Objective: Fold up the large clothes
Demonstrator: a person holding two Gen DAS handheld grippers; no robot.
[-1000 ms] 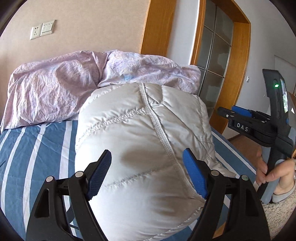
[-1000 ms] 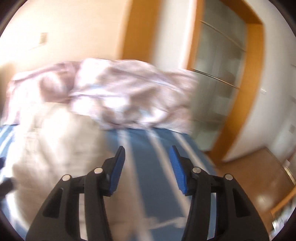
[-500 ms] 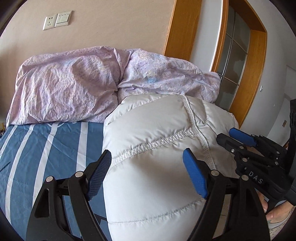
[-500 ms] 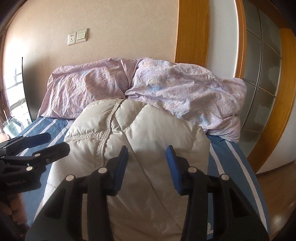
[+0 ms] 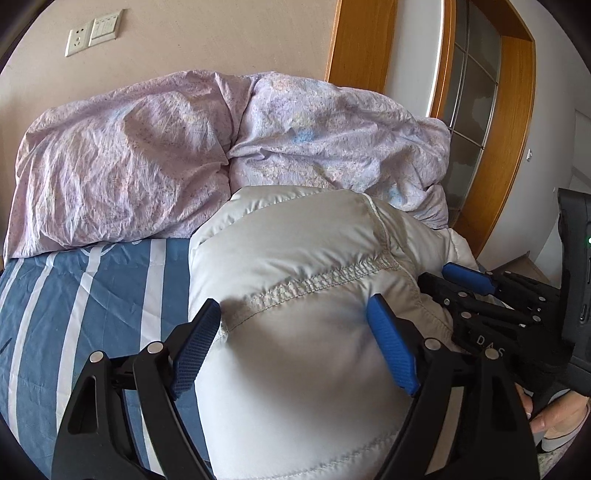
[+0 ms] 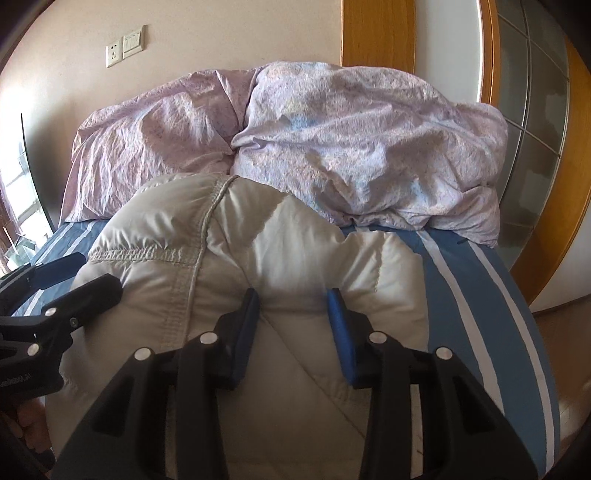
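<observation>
Striped bed (image 5: 92,295); jacket (image 6: 295,266) between right tool (image 6: 293,332) pads

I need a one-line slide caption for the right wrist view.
Right gripper closing around a bulge of the white down jacket on the blue striped bed, lilac duvet behind.

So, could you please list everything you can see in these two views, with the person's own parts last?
Puffy jacket: one, off-white, bundled on the bed.
Duvet: one, crumpled, pale lilac, heaped against the wall behind the jacket.
Bed sheet: one, blue with white stripes.
Wall socket and switch: two, white, above the duvet.
Door frame: wooden, glass panels beside it.
Left gripper: fingers wide, straddling the jacket.
Right gripper: fingers closing on a jacket fold.
Hand: one, on the right gripper's handle.
</observation>
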